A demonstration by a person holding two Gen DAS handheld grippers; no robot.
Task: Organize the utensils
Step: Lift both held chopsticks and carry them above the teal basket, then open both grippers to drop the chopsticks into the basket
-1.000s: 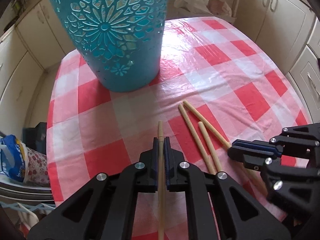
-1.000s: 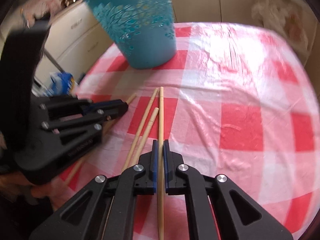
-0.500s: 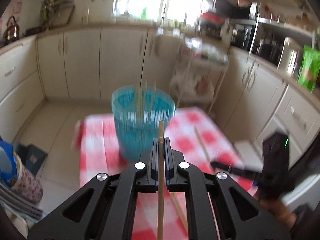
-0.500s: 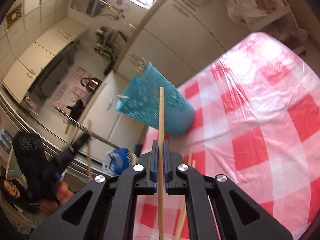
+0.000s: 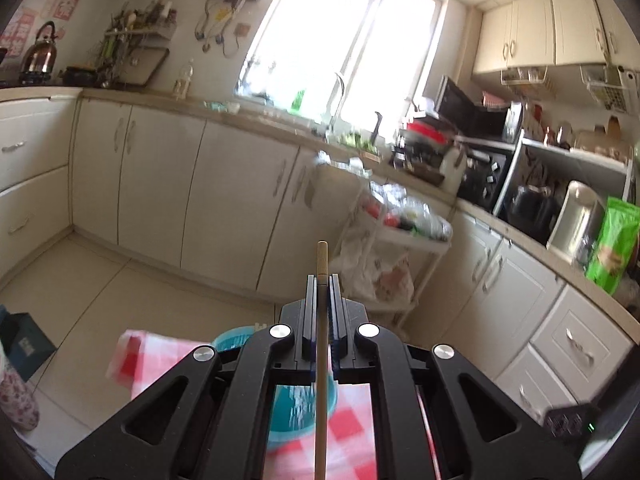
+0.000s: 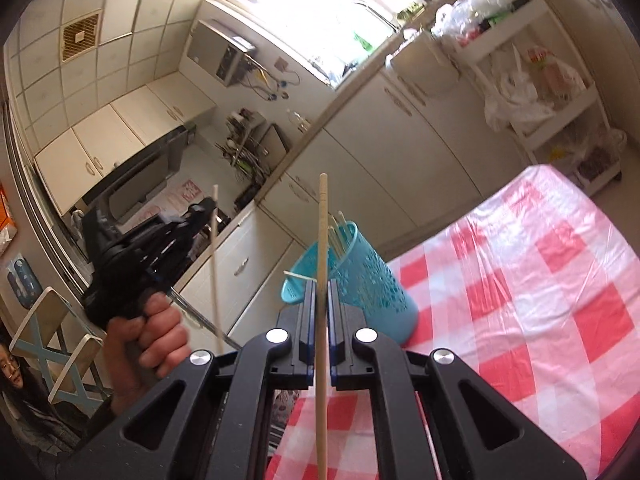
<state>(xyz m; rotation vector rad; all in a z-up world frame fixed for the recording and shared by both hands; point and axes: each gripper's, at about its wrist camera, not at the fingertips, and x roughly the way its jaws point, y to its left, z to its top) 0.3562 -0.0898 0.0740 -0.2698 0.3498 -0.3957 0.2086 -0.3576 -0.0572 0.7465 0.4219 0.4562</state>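
Note:
My left gripper (image 5: 321, 280) is shut on a wooden chopstick (image 5: 321, 256), held high and pointing out at the kitchen. The teal holder (image 5: 294, 408) sits low behind the jaws, mostly hidden. My right gripper (image 6: 321, 286) is shut on another chopstick (image 6: 322, 216), raised over the table. In the right wrist view the teal cut-out holder (image 6: 360, 280) stands on the checked tablecloth with several chopsticks inside. The left gripper (image 6: 200, 210) shows there too, held in a hand, with its chopstick (image 6: 215, 248) upright to the left of the holder.
The red and white checked tablecloth (image 6: 540, 280) covers the table. Cream cabinets (image 5: 224, 208) line the walls. A white trolley (image 5: 400, 240) with bags stands past the table. A chair (image 6: 52, 340) and a person are at the lower left in the right wrist view.
Both grippers have lifted their chopsticks off the table and tilted up. The cameras now look over the holder at the kitchen instead of down at the cloth.

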